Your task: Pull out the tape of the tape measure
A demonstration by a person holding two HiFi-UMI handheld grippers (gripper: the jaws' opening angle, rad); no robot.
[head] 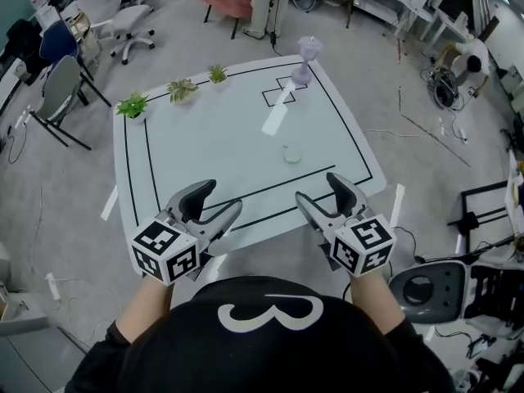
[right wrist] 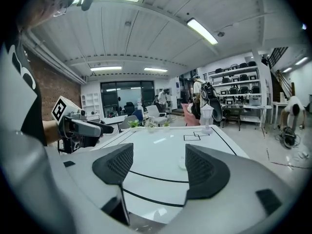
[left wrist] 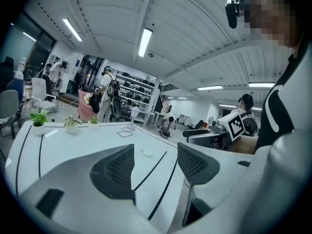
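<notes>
A small round pale tape measure (head: 293,154) lies flat on the white table (head: 205,146), right of its middle; in the left gripper view the tape measure (left wrist: 145,153) shows far ahead between the jaws, and in the right gripper view the tape measure (right wrist: 182,164) peeks out beside the right jaw. My left gripper (head: 219,196) hovers over the table's front edge, jaws apart and empty. My right gripper (head: 318,187) hangs level with it to the right, also open and empty. Both are well short of the tape measure.
Three small potted plants (head: 182,89) line the far left edge of the table, and a white lantern-shaped ornament (head: 307,56) stands at the far corner. Office chairs (head: 61,92) stand left of the table, a grey seat (head: 426,289) at lower right.
</notes>
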